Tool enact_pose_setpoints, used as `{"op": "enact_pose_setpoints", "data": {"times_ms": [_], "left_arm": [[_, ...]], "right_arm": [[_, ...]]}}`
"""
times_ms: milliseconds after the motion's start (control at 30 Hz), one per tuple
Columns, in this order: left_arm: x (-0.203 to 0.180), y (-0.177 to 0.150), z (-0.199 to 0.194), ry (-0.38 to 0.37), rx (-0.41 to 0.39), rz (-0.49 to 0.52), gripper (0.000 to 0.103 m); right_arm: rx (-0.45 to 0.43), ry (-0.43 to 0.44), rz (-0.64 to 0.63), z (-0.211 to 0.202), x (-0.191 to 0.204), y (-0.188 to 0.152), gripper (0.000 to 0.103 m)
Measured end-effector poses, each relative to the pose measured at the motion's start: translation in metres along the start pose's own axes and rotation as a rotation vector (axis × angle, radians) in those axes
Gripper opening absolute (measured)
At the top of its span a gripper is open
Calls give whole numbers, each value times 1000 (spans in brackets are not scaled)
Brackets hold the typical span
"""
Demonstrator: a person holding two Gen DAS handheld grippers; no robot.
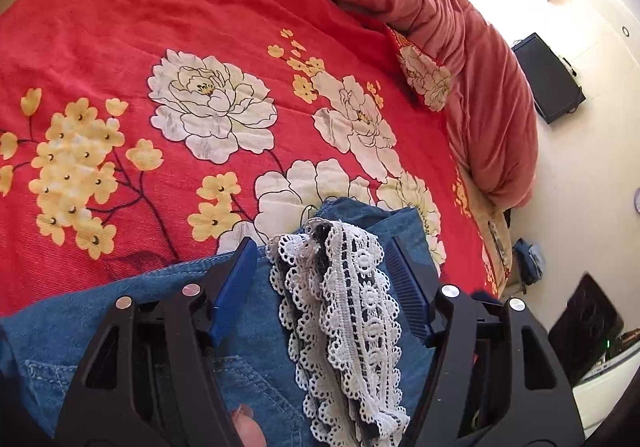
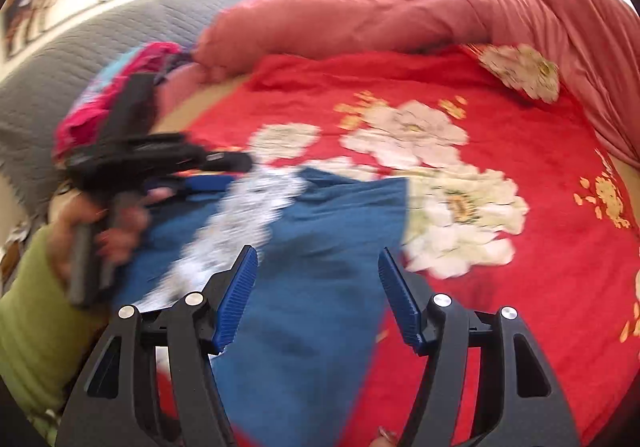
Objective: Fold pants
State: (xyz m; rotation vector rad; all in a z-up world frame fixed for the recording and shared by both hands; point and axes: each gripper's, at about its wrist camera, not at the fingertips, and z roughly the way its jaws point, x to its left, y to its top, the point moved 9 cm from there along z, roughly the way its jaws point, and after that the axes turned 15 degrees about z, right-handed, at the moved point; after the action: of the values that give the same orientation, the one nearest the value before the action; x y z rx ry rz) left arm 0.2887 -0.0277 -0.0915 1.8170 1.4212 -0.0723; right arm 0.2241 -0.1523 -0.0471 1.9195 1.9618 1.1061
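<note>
Blue denim pants [image 1: 100,327] lie folded on the red floral bedspread [image 1: 160,27], with a strip of white lace trim [image 1: 348,307] on top. My left gripper [image 1: 320,251] is open; the lace lies between its blue pads without being pinched. In the blurred right wrist view, the pants [image 2: 320,239] spread below my right gripper [image 2: 318,259], which is open and holds nothing. At the left of that view, a hand with a green sleeve [image 2: 36,307] holds the left gripper [image 2: 224,173] over the lace [image 2: 240,215].
A bunched pink duvet [image 1: 460,27] runs along the far and right side of the bed. A grey quilted surface [image 2: 60,67] and a pink and blue item [image 2: 120,87] sit at the left. Past the bed's right edge stand dark boxes [image 1: 548,79] on a pale floor.
</note>
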Motion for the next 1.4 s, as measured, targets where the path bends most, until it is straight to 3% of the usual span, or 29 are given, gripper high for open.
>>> {"op": "enact_pose_setpoints", "data": {"times_ms": [67,133,200,233,367,500,633,700,867,933,1167,1233,1300,1400], "left_arm": [[-2,-1,5,-10,15,5,58],[-7,-1,10,-9,31,21,51],[-9,-2,16,7,44,36,31],[-10,-3,18,8,44,33,26],[-14,-5,19,36,39,60,16],[-26,4,-7,88,-18,143,13],[-26,9,-27,156,-49,196,13],[-12,6,-19,192,-19,185,14],[18,-8,9,188,62,94,22],[18,-7,7,183,57,85,25],[13,-3,-12,213,17,103,31],[11,-1,-19,227,-1,111,38],[6,1,-30,235,-28,124,53],[3,-2,-42,264,-40,129,57]], "right_arm": [[2,-13,2,14,-5,15,62],[14,-19,-23,24,-5,21,62],[22,-43,-42,34,-5,24,62],[34,-71,-44,44,-10,28,65],[94,-166,-57,78,-27,28,68],[109,-143,-23,86,-29,28,68],[67,-96,-41,80,-9,38,72],[81,-135,-80,89,-7,37,72],[152,-215,-95,111,-18,25,75],[145,-218,-81,112,-22,24,79],[80,-199,-72,91,-18,28,80],[56,-172,-46,77,-16,28,80],[36,-148,-22,66,-13,27,81],[10,-120,-5,49,-8,25,83]]}}
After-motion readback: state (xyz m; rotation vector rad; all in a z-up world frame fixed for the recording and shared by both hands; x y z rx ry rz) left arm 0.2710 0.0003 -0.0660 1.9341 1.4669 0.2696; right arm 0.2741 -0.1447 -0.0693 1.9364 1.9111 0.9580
